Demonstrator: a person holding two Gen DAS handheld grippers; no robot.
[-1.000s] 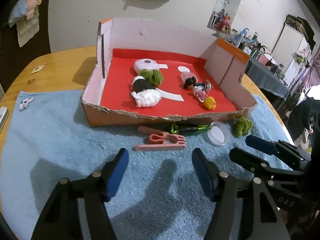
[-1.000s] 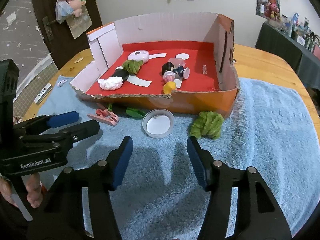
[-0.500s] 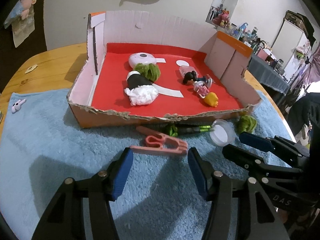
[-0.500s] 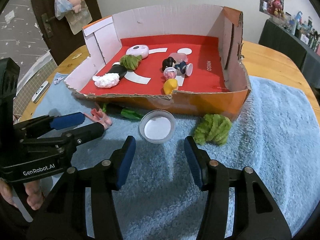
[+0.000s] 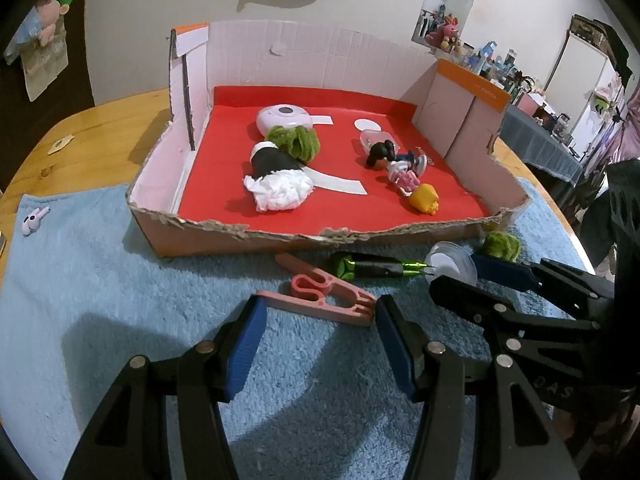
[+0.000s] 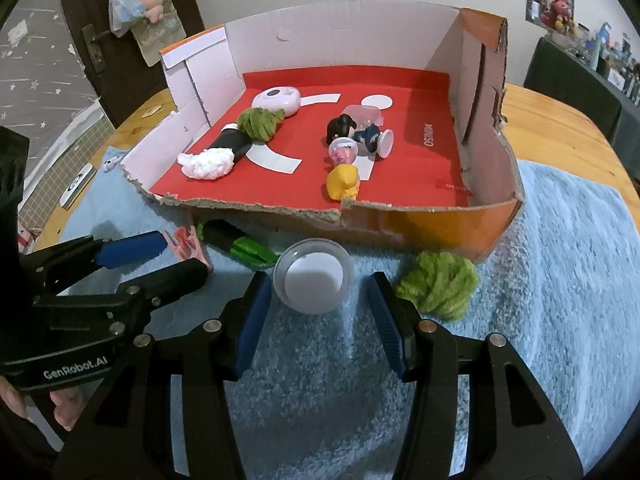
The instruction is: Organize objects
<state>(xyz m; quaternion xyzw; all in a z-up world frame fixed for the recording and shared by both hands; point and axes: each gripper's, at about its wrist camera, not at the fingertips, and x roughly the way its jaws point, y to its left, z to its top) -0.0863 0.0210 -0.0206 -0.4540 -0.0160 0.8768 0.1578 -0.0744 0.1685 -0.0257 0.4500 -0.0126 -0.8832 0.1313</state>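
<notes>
While both stand open on the blue towel (image 6: 560,280), the left hand-held gripper (image 5: 316,316) flanks the pink clip (image 5: 320,300) and the right hand-held gripper (image 6: 316,292) flanks the clear round lid (image 6: 313,280), before the cardboard box (image 6: 420,224).

Left gripper (image 5: 318,330): black plastic frame, two fingers lined with ribbed blue pads (image 5: 244,350), silver round screws at joints; white "GenRobot.AI" lettering on side. Right gripper (image 6: 320,312): same black frame, blue pads, silver screws; partly readable white lettering "DAS" on side.
</notes>
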